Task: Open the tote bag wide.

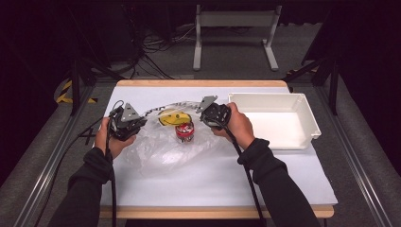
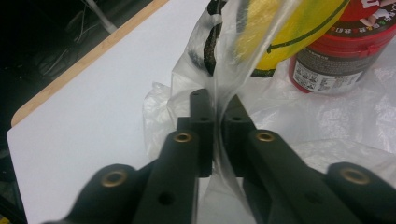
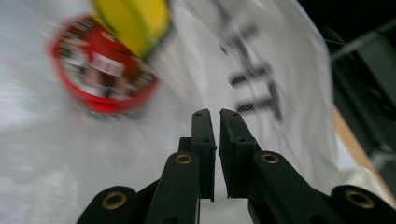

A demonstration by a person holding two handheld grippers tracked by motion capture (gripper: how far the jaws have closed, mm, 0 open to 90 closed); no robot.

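Left gripper jaws clamped on clear plastic bag left edge, right gripper jaws pinched narrow on bag's far right edge, red jar between them, white bin right.

The right claw pinches the clear plastic bag beside a blurred red can.
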